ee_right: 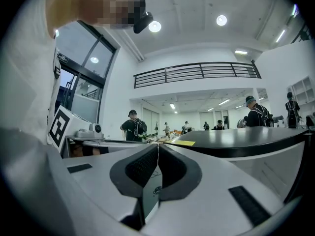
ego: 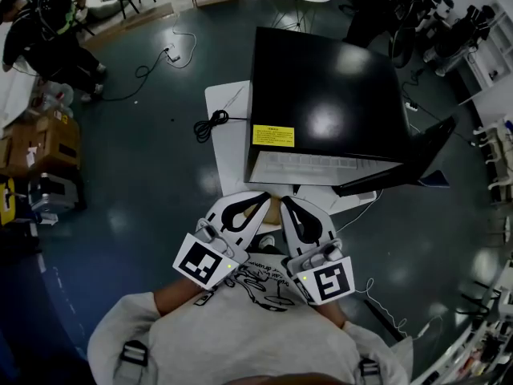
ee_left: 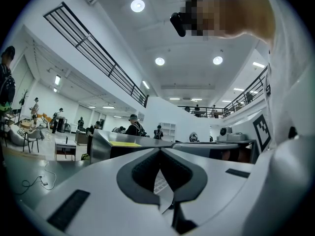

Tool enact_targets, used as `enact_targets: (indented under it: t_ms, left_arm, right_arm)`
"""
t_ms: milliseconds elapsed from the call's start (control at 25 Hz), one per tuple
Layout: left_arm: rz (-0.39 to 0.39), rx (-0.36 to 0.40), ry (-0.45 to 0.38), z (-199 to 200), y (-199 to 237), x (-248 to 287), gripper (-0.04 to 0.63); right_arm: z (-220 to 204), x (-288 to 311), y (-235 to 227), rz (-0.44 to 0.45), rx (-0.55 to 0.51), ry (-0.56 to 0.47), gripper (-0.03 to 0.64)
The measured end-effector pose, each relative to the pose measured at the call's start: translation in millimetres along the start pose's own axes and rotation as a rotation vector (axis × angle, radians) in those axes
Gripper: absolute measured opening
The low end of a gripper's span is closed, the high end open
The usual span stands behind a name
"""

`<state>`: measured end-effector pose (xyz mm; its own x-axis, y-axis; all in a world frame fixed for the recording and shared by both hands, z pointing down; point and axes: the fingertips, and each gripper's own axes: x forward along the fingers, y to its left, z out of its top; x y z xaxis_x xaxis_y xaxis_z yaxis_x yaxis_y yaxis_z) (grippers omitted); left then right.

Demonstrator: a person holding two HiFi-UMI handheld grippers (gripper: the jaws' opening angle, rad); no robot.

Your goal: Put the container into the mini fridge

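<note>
Here, both tools are held close to the person's chest and point level toward the mini fridge [ego: 325,95]. The left gripper [ego: 258,201] has its jaws closed tip to tip with nothing between them. The right gripper [ego: 288,205], just beside it, is likewise closed and empty.

The fridge stands just ahead of both pairs of fingertips. Its door [ego: 405,165] is swung open ahead and to the right of the right gripper's tips, so the pale interior faces the fingers. A yellow label [ego: 273,135] on the fridge's top lies ahead of the left tips. The fridge rests on a white table [ego: 227,135], and a coiled cable [ego: 210,123] lies off to the left of the left fingers.

The container cannot be made out in any view. A small tan patch [ego: 272,212] shows between the two grippers but is too hidden to identify.

As a judgement, a fridge container is likely light, rigid and smooth-walled, hence slippery. It is best taken on opposite side walls or under the rim, one gripper per side, and kept level. The jaws must open first.
</note>
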<state>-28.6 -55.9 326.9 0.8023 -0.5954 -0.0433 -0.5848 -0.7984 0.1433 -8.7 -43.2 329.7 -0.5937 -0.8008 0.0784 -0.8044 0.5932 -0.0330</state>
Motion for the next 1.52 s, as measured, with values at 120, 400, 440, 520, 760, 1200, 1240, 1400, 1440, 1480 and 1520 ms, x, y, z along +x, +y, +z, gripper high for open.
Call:
enact_targets:
  t_ms: [120,400,440,520,760,1200,1240,1400,1440,1480,1520]
  left_arm:
    - [0.001,-0.003,0.002,0.9,-0.7,4.0,0.014]
    - [-0.003,0.009,0.018,0.7,-9.2,13.5,0.014]
    - [-0.004,0.007,0.022,-1.2,-10.1,14.7,0.014]
    - [-0.008,0.003,0.027,-5.2,-11.6,16.3,0.014]
    - [0.002,0.008,0.045,-16.3,-14.5,16.3,0.014]
    - [0.021,0.002,0.108,-47.9,-11.5,10.4,0.015]
    - [0.021,-0.002,0.117,-51.7,-11.0,9.9,0.014]
    - [0.025,-0.011,0.146,-66.1,-7.8,8.4,0.015]
    - [0.028,-0.012,0.154,-69.8,-6.7,8.1,0.015]
    - [0.032,-0.012,0.161,-73.5,-5.5,7.9,0.015]
    - [0.035,-0.012,0.167,-76.8,-4.5,7.7,0.015]
  right_arm:
    - [2.9,-1.5,-5.2,-0.004,-0.001,0.002,0.029]
    - [4.2,-12.0,-17.8,-0.020,-0.005,0.002,0.029]
    - [4.2,-12.7,-18.9,-0.019,-0.005,-0.003,0.029]
    - [0.0,-14.1,-20.1,-0.018,-0.005,0.013,0.029]
    - [-14.9,-19.9,-22.6,-0.025,-0.014,0.052,0.029]
    - [-52.3,-23.1,-28.5,-0.048,-0.005,0.118,0.029]
    - [-55.8,-23.1,-28.9,-0.048,-0.006,0.127,0.029]
    - [-68.5,-22.4,-30.7,-0.053,-0.002,0.152,0.031]
    - [-69.4,-21.1,-32.0,-0.058,-0.001,0.143,0.031]
    - [-70.0,-19.6,-33.4,-0.064,0.000,0.131,0.031]
    - [-72.2,-18.9,-34.3,-0.067,0.000,0.129,0.031]
